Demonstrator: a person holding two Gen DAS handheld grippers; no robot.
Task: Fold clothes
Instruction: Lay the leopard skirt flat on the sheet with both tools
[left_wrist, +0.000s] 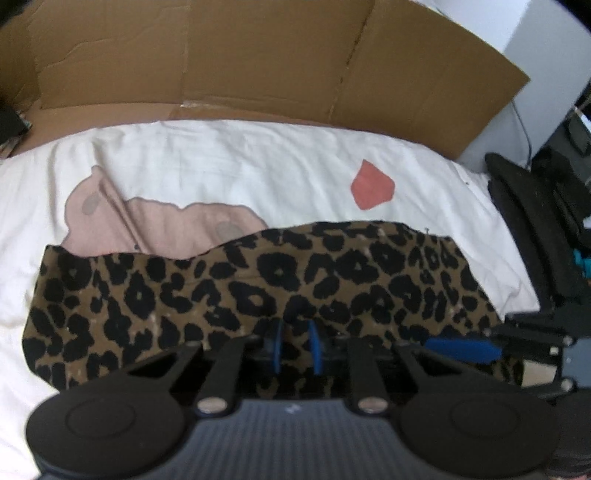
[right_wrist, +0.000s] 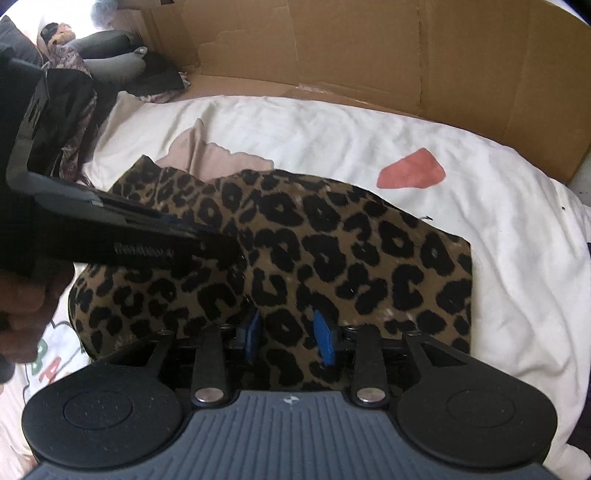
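Both views are lit by soft, even daylight, bright enough to show colours well. The white bedsheet (left_wrist: 258, 158) is very bright and loses some detail in its folds, and in the right wrist view a window area at the top left corner is fully blown out. Shadows are weak and soft. The left wrist view is a little blurred overall, so the leopard-print garment (left_wrist: 258, 280) looks smeared; the right wrist view is sharper. Fisheye distortion bends the cardboard (right_wrist: 369, 48) edges, and the corners are dark.
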